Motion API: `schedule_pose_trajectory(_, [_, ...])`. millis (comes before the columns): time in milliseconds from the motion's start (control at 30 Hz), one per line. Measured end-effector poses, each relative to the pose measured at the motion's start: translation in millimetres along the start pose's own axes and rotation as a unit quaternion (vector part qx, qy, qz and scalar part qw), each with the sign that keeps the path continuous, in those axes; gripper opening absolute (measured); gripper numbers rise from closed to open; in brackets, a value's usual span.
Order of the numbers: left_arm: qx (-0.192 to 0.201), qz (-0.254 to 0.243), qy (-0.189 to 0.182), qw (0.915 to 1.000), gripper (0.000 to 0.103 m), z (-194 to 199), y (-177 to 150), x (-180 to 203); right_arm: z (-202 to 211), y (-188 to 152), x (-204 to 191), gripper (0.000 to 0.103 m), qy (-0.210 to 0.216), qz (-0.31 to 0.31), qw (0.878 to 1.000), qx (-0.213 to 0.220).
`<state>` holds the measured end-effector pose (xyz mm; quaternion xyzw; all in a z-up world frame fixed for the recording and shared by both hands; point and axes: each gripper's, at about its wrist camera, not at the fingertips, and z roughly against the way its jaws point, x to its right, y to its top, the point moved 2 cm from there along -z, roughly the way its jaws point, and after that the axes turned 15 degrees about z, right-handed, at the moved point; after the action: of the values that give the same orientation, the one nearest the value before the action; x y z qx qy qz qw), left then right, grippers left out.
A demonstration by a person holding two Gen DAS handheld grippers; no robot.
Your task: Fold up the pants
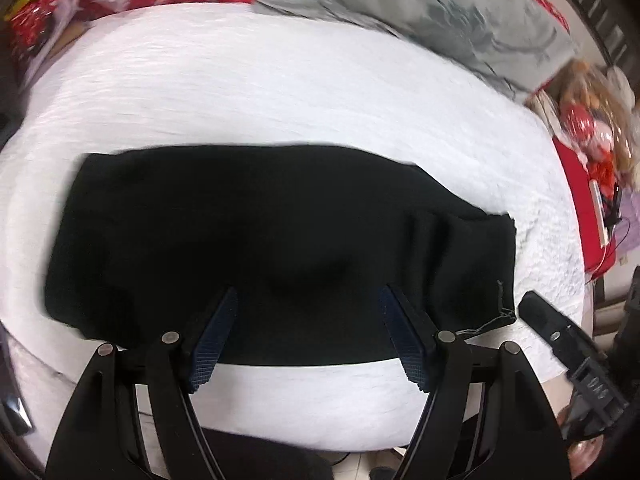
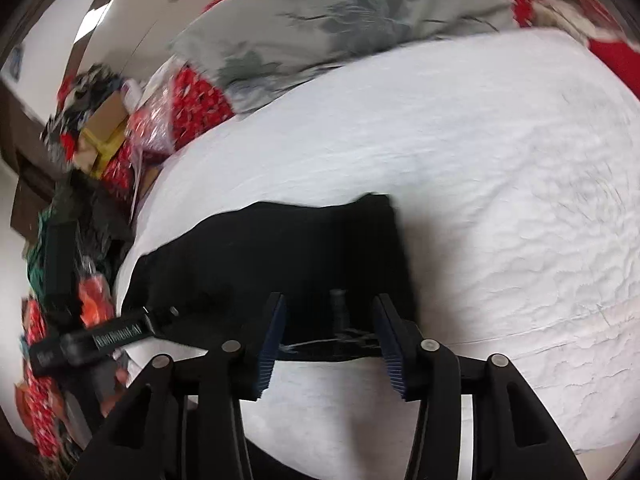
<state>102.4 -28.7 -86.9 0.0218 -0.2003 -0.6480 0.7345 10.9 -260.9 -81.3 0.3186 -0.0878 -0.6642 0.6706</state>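
Since the pants (image 1: 256,240) lie as a flat black band on the white bed (image 1: 280,92), with neither tool gripping them, the step in hand looks like the end of a fold: the cloth has been laid down and let go. The left tool (image 1: 306,300) hangs over the near edge with its jaws spread wide and nothing between the blue pads (image 1: 212,340). The right tool (image 2: 330,312) stands over the band's right end, jaws parted, pads clear of the cloth; only a few loose threads trail past them.

My judgement is that the pants are folded lengthwise and at least one more fold remains, end over end. That calls for each tool to drop to a corner of one short end, pinch through all the layers together, and carry that end across without dragging the bottom layer. The soft, crinkled bed gives little to press against, so a shallow pinch may catch only the top layer.

The left view takes in the whole band, both short ends included, with a frayed thread at its right corner, and the right tool's finger just beside that corner. The right view shows only the right end up close, but it brings in the left tool at the band's near left edge and the clutter beside the bed. A grey pillow (image 2: 320,20) lies beyond the pants in both views.
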Motion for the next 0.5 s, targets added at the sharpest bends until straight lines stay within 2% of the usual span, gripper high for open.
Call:
schedule_pose_trajectory(133, [-0.003, 0.031, -0.019, 0.9993, 0.074, 27, 21, -52, -19, 3, -48, 0.054, 0.011, 0.037, 0.999, -0.015])
schedule_pose_trajectory(267, [-0.030, 0.075, -0.051, 0.9954, 0.074, 44, 55, -106, -37, 5, -107, 0.060, 0.022, 0.092, 0.995, -0.017])
schedule_pose_trajectory(400, [-0.068, 0.095, -0.057, 0.9915, 0.074, 41, 78, -148, -55, 4, -166, 0.062, 0.026, 0.163, 0.986, -0.010])
schedule_pose_trajectory(433, [-0.073, 0.095, -0.056, 0.9912, 0.074, 35, 82, -143, -61, 3, -183, 0.062, 0.027, 0.183, 0.983, -0.010])
schedule_pose_trajectory(500, [-0.092, 0.097, -0.063, 0.9891, 0.074, 29, 91, -158, -70, 0, -205, 0.064, 0.027, 0.212, 0.977, -0.010])
